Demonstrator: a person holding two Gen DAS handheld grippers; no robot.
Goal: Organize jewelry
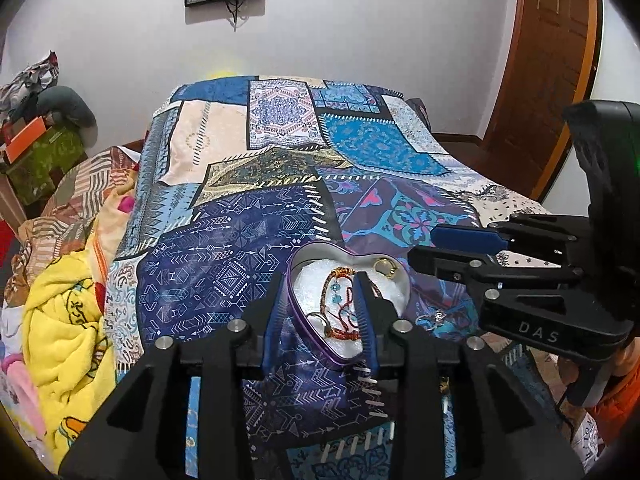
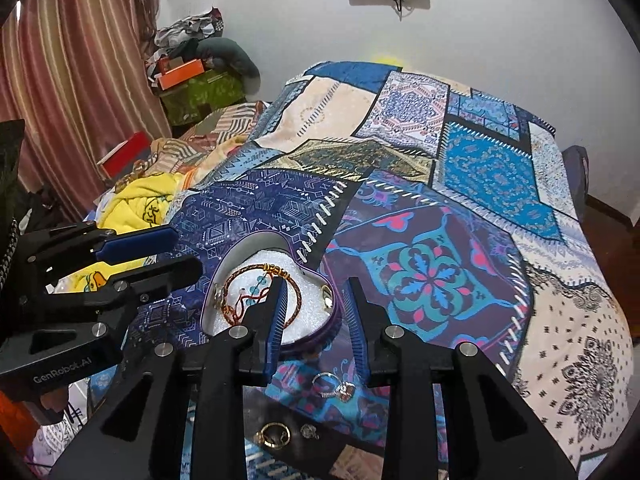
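A purple heart-shaped tin [image 1: 304, 336] [image 2: 334, 320] with white foam inside lies on the patchwork bedspread. It holds a braided brown bracelet [image 2: 256, 270], a red cord bracelet with blue beads [image 1: 340, 300], a gold ring [image 1: 385, 267] [image 2: 327, 295] and a silver ring [image 1: 318, 318]. My left gripper [image 1: 320, 284] is open, its fingers astride the tin's left wall. My right gripper [image 2: 314, 286] is open over the tin's near right edge. A silver ring [image 2: 334, 386] [image 1: 434, 317], a gold ring [image 2: 274, 436] and a small stud [image 2: 309, 431] lie on the bedspread outside the tin.
The bed's patchwork cover [image 1: 280, 168] stretches back to a white wall. A yellow blanket [image 1: 64, 320] and piled bedding lie to the left. Boxes and clutter [image 2: 192, 80] stand by striped curtains [image 2: 72, 60]. A wooden door [image 1: 552, 60] is at the right.
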